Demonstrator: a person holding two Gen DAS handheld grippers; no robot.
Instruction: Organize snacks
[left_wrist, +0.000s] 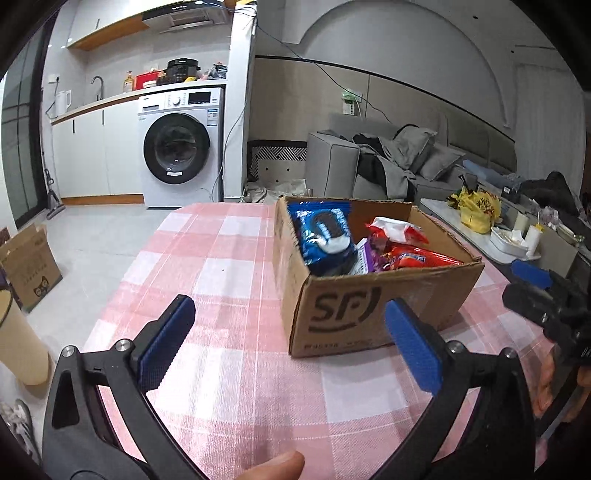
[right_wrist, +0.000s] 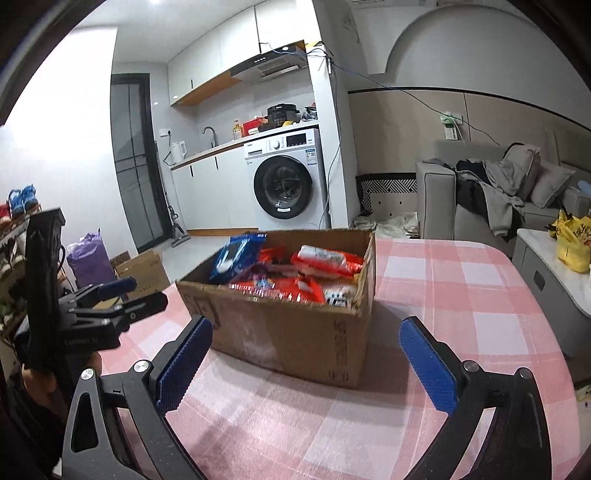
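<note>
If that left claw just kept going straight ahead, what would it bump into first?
Most likely the cardboard box of snacks: its printed front wall sits ahead of the open left claw, slightly right of centre. Depth is hard to judge.

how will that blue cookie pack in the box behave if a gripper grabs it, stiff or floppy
The blue cookie pack is probably semi-stiff: it leans up against the cardboard box wall without sagging. Its glossy film wrapper looks slippery, so the pads may slide. The cookies inside are likely fragile, so a hard squeeze could crack them.

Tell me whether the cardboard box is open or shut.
Open: the cardboard box has no flaps over its top, and the blue cookie pack and red packets show inside.
</note>
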